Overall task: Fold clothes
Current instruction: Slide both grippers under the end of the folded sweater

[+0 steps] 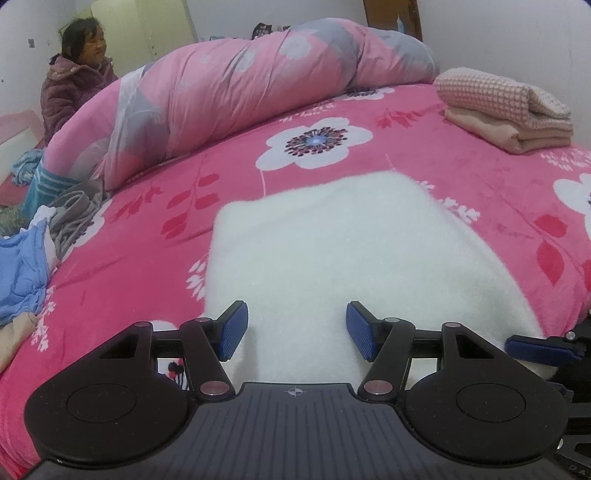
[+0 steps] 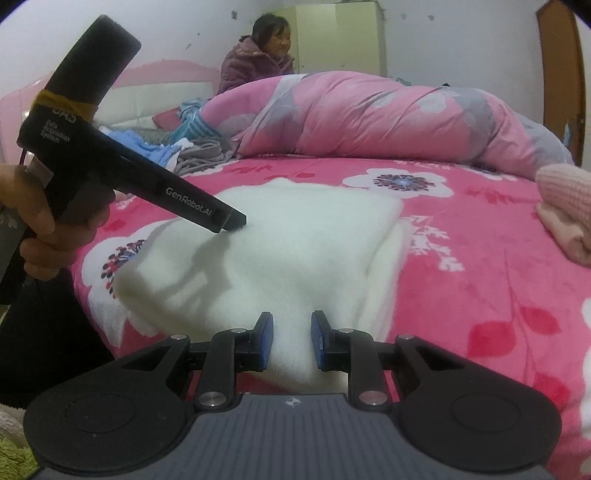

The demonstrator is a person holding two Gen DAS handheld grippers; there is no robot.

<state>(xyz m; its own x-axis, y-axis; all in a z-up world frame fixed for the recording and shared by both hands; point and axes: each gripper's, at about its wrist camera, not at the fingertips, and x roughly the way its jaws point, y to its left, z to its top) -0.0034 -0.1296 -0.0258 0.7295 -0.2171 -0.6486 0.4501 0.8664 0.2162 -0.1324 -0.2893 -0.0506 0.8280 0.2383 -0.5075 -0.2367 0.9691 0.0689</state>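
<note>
Left wrist view: the left hand-held gripper (image 1: 297,330) hovers over the folded white fleece garment (image 1: 317,243) with jaws spread, grasping nothing. The garment lies on the pink floral bed (image 1: 147,236) near its front edge. Right wrist view: the right hand-held gripper (image 2: 291,339) has its jaws narrowed; whether they pinch the garment's near edge cannot be told. Folded clothes (image 1: 506,110) sit well apart.

Bedroom interior. A bed (image 1: 424,155), wearing a pink sheet with white flowers, is filling most of both views. A rolled pink-and-grey quilt (image 1: 236,88) is lying across its far side. White walls (image 2: 177,33) are enclosing the room; a pale cabinet (image 2: 336,37) is standing behind a seated person (image 2: 258,59) in a purple coat. A brown wooden door (image 2: 561,81) is showing at right. A pink headboard (image 2: 166,74) is backing the bed.
</note>
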